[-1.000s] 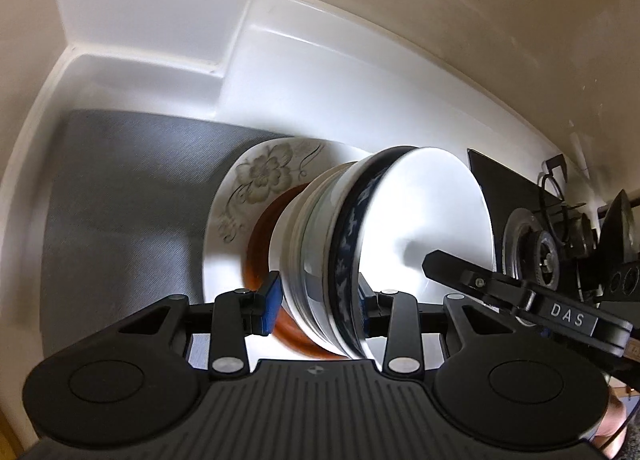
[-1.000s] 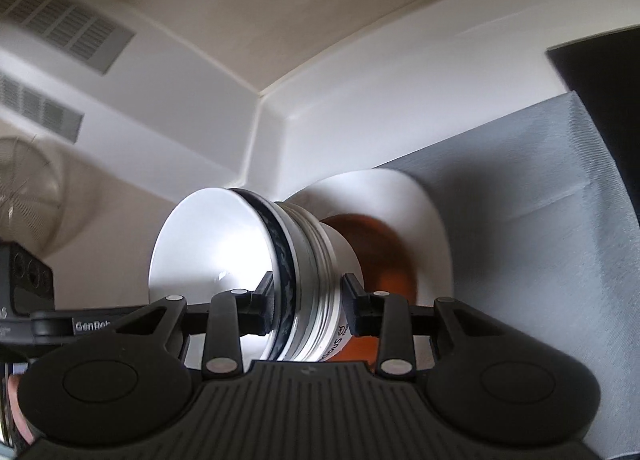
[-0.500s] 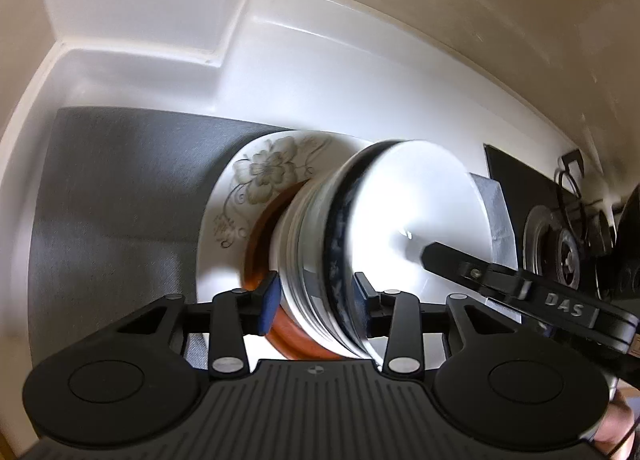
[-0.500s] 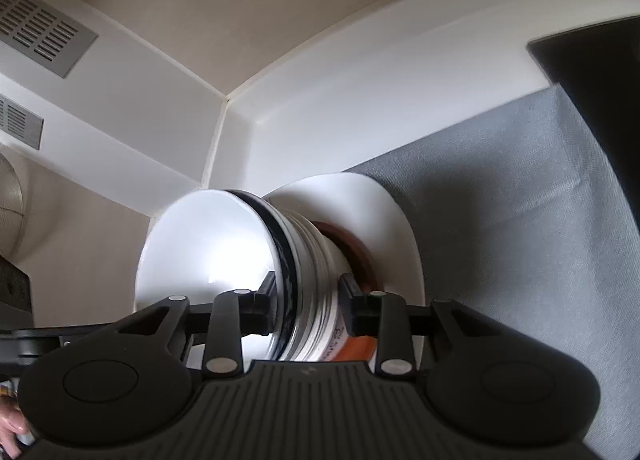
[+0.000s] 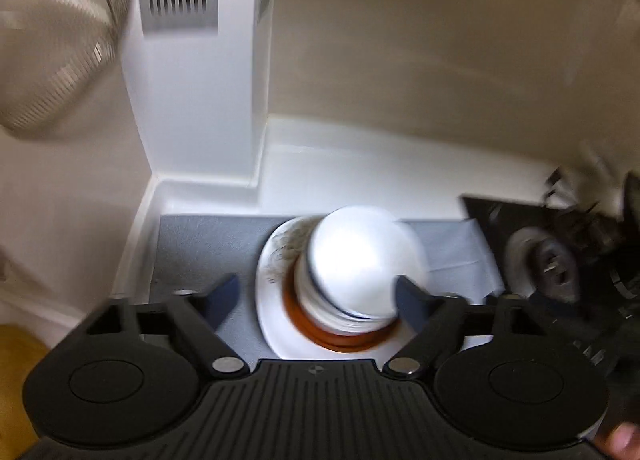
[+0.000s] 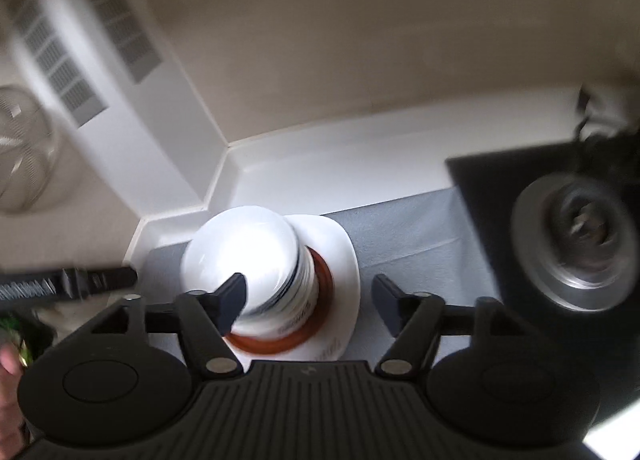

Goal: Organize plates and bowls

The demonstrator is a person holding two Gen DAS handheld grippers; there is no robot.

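Now grey mat [image 5: 192, 244] on white bench [image 5: 360, 152] carries the finished pile: floral plate [image 5: 276, 260], brown dish [image 6: 324, 264], stacked bowls [image 5: 360, 256] nested on top. Stacking looks done; no other dishes visible. Left gripper [image 5: 316, 300] and right gripper [image 6: 308, 296] jaws just opened wide, nothing gripped, bowls released.

**Two black handheld grippers**

The left gripper [image 5: 316, 300] and right gripper [image 6: 308, 300] match: matte black, ribbed central housing, a round disc on each side, silver pivot screws, and angled arms ending in dark blue-black fingers [image 5: 412, 302].
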